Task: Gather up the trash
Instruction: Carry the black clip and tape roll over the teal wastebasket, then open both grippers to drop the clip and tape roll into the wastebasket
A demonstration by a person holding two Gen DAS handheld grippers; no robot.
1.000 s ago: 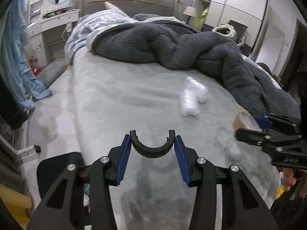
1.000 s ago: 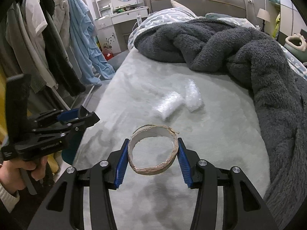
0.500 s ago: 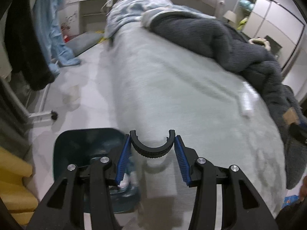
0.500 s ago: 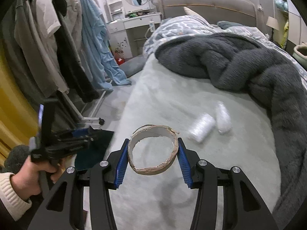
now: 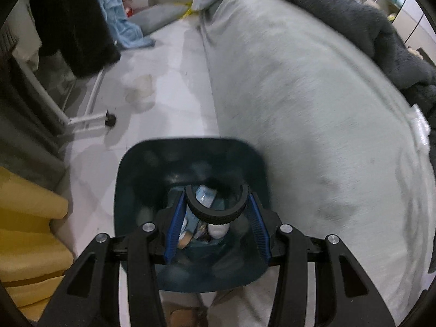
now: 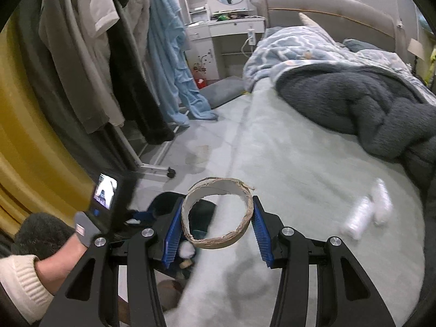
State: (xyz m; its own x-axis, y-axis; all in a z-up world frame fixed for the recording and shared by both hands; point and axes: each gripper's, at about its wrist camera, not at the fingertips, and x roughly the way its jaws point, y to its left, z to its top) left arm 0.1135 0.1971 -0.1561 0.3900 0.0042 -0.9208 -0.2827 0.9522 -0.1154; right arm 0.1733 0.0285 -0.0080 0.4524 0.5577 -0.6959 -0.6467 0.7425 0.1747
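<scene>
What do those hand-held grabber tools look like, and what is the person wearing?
Each gripper, left and right, is a black plastic frame with cut-out arms, silver bolts and two blue ribbed pads. The left one, seen from the right wrist camera, carries a small lit screen. The person's left hand shows a cream ribbed knit cuff. No cables are visible.

The bin (image 5: 190, 163) stands on the floor (image 5: 169, 62) beside the bed (image 5: 313, 109) — bed at its three o'clock, clothes rack (image 5: 90, 117) at ten.
</scene>
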